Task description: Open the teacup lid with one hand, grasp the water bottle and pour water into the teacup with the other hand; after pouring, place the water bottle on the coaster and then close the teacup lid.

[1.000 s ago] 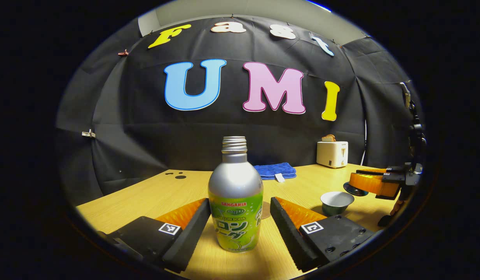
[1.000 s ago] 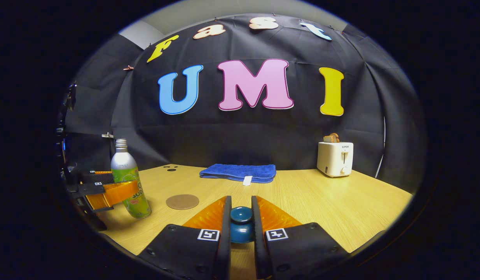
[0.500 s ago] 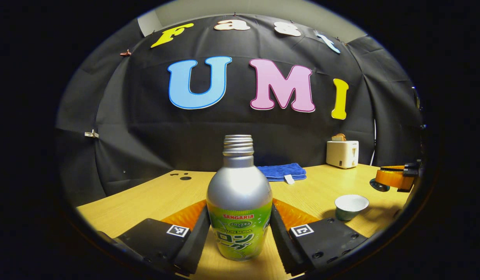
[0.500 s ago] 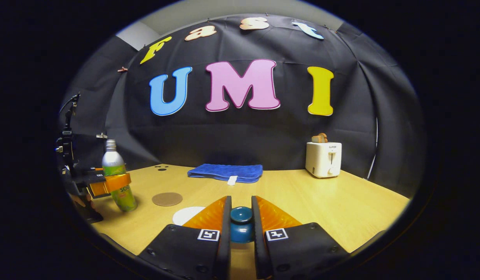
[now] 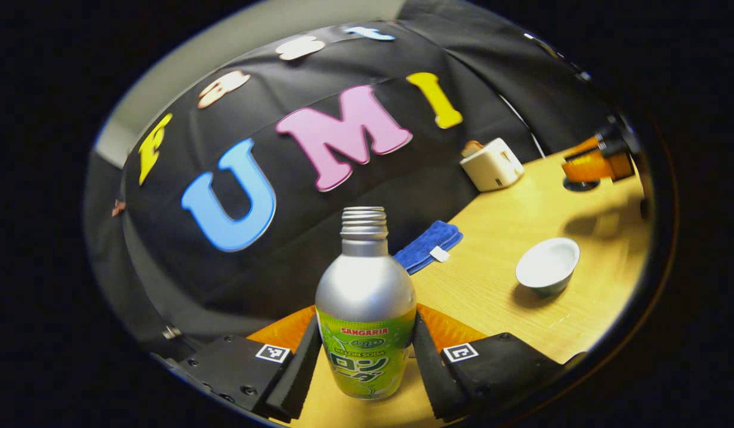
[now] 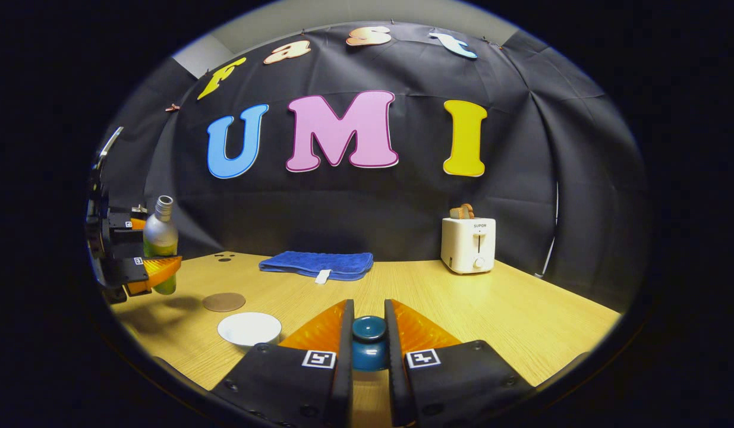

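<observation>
My left gripper [image 5: 365, 362] is shut on the water bottle [image 5: 365, 315], a silver uncapped bottle with a green label, which hangs lifted and tilted above the table. The open white teacup [image 5: 548, 272] stands on the table to its right and below. In the right gripper view the same bottle [image 6: 160, 246] hangs in the left gripper [image 6: 147, 255] at the far left, above the round brown coaster [image 6: 223, 302], with the teacup [image 6: 249, 329] nearer. My right gripper [image 6: 368, 345] is shut on the knob of the dark blue teacup lid [image 6: 368, 342], held off to the cup's right.
A folded blue towel [image 6: 317, 264] lies at the back of the wooden table [image 6: 491, 315]. A white toaster [image 6: 468, 244] with toast stands at the back right. Small dark holes [image 6: 225, 257] mark the table's far left corner.
The left gripper closed on the bottle, lifted it off the table and tilted it toward the cup. The right gripper with the lid has drifted right, bringing the teacup into its view.
</observation>
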The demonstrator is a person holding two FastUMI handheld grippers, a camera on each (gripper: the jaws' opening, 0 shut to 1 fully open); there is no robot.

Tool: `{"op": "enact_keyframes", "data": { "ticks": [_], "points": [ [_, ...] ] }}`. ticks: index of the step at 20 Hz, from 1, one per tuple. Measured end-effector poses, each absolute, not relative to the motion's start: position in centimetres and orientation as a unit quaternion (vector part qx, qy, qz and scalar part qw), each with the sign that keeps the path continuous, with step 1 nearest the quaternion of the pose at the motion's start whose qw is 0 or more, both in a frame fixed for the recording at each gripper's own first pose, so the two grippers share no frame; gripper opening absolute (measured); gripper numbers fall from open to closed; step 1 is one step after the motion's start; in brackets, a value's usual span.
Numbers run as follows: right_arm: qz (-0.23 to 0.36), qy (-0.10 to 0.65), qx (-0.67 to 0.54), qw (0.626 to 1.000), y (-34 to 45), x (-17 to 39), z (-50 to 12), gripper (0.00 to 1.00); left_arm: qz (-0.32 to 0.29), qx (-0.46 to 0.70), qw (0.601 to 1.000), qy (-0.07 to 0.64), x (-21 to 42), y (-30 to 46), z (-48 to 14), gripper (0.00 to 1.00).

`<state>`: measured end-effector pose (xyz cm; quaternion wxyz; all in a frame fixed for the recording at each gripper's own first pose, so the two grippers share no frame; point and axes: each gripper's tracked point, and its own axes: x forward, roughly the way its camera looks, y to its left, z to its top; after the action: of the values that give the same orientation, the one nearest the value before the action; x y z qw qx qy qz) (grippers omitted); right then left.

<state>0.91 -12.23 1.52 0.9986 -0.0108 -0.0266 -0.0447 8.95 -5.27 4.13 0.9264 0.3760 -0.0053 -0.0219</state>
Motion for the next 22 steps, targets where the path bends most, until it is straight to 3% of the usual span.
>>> {"op": "enact_keyframes", "data": {
  "ticks": [7, 16, 22],
  "points": [
    [-0.027, -0.025, -0.011, 0.999, -11.8, 0.9, 1.5, 0.28, -0.061, 0.57, 0.819, 0.002, 10.6, -7.3, 3.2, 0.78],
    [-0.043, -0.027, -0.011, 0.999, -14.3, 0.4, 1.8, 0.28, -0.117, 0.712, 0.693, 0.001, 11.6, -10.3, 1.6, 0.78],
    [-0.043, -0.027, -0.011, 0.999, -14.3, 0.4, 1.7, 0.28, -0.137, 0.757, 0.638, -0.008, 10.6, -11.1, 1.4, 0.78]
  ]
}}
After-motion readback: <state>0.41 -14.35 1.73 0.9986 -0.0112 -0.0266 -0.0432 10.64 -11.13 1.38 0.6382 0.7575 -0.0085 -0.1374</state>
